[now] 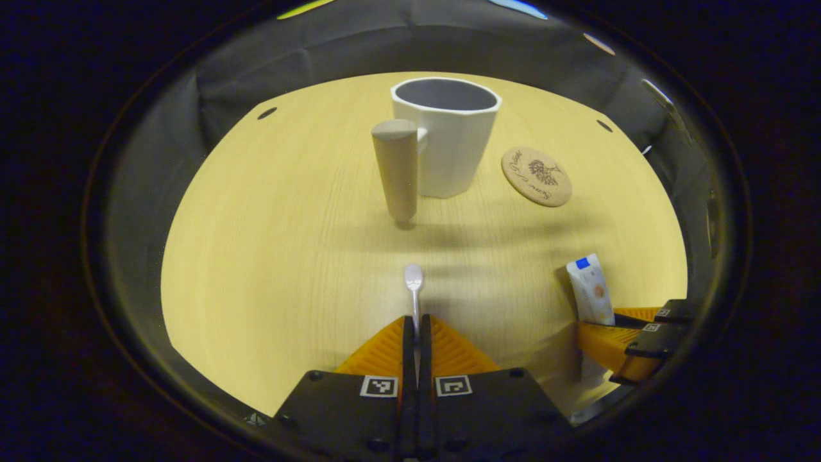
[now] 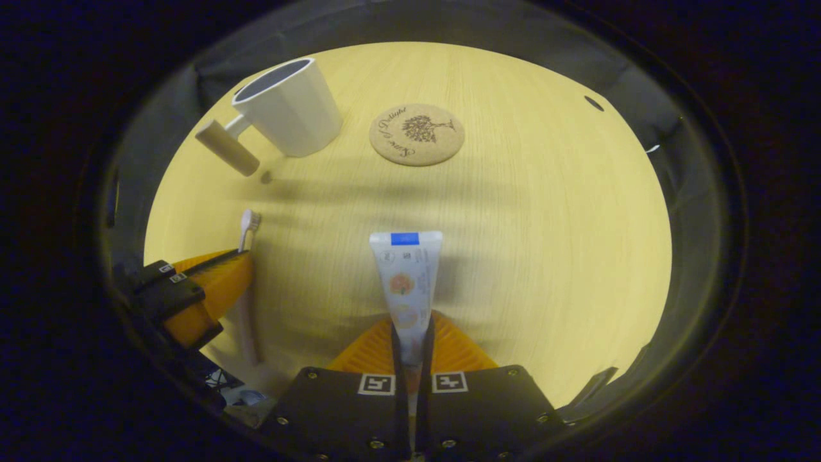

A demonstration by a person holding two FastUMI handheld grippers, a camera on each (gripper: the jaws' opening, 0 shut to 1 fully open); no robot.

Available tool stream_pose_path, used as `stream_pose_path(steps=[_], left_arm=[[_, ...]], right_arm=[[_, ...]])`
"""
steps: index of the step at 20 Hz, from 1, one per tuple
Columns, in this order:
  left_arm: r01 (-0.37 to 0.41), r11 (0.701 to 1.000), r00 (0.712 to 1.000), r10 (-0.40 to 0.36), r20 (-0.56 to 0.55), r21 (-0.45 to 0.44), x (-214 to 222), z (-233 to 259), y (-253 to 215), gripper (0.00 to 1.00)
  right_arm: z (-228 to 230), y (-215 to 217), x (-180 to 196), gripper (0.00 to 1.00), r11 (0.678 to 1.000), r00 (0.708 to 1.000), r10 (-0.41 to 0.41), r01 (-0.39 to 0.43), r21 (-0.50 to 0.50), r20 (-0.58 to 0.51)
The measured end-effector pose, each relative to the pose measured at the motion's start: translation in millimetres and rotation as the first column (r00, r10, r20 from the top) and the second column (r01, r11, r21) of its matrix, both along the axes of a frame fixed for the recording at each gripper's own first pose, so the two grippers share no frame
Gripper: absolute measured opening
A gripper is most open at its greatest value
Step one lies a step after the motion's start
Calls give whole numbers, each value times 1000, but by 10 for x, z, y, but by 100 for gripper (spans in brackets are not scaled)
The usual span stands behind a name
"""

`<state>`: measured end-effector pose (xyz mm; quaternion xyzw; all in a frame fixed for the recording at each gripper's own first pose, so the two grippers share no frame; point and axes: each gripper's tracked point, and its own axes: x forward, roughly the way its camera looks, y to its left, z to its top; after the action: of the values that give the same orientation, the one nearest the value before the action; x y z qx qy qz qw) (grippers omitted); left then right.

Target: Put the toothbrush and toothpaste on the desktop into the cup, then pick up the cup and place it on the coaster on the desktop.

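1. In the left gripper view, the left gripper (image 1: 417,321) has its two orange fingers closed on the white toothbrush (image 1: 414,289). The brush head sticks out forward past the fingertips, above the desktop (image 1: 269,269).
2. In the right gripper view, the right gripper (image 2: 410,333) has its fingers closed on the toothpaste (image 2: 405,282). The flat end of the tube, with a blue mark, points forward.
3. The right gripper is seen also in the left gripper view, at the lower right, with the toothpaste between its fingers. The left gripper is seen in the right gripper view, at the lower left, with the toothbrush rising from it.
4. The white cup (image 1: 449,138) stands upright on the far part of the desktop. Its opening is up and its thick beige handle (image 1: 396,170) points toward the grippers.
5. The round cork coaster (image 1: 536,176) lies flat just beside the cup, on its right side in both views. It does not touch the cup.
6. Black cloth (image 1: 359,45) encloses the desktop behind.
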<state>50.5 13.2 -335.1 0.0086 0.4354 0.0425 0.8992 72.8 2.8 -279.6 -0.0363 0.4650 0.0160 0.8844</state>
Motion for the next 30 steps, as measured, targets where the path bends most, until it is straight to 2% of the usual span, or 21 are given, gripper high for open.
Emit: stream_pose_path(steps=[6,11,15,20,25,28,30], left_arm=[[-47,997,998,49,47,-61,37,120,82,7],[-69,994,985,82,152,-89,9,690,187,7],[-74,992,966,97,238,-106,21,1156,222,7],[-67,988,929,112,352,-139,92,1832,255,7],[-14,984,874,99,476,-179,221,2846,142,7],[39,981,836,71,544,-188,535,3252,-59,7],[59,985,826,44,562,-165,776,3290,-65,7]], right_arm=[[89,22,-16,7,997,999,-22,20,79,26],[506,7,11,6,989,992,-46,29,143,119],[906,-10,58,6,983,974,-65,25,183,216],[1313,-28,85,6,976,949,-81,13,217,305],[1412,-41,84,6,970,940,-99,18,242,327],[1388,-35,81,6,965,939,-112,25,259,324],[1363,-50,84,6,962,940,-124,35,269,319]])
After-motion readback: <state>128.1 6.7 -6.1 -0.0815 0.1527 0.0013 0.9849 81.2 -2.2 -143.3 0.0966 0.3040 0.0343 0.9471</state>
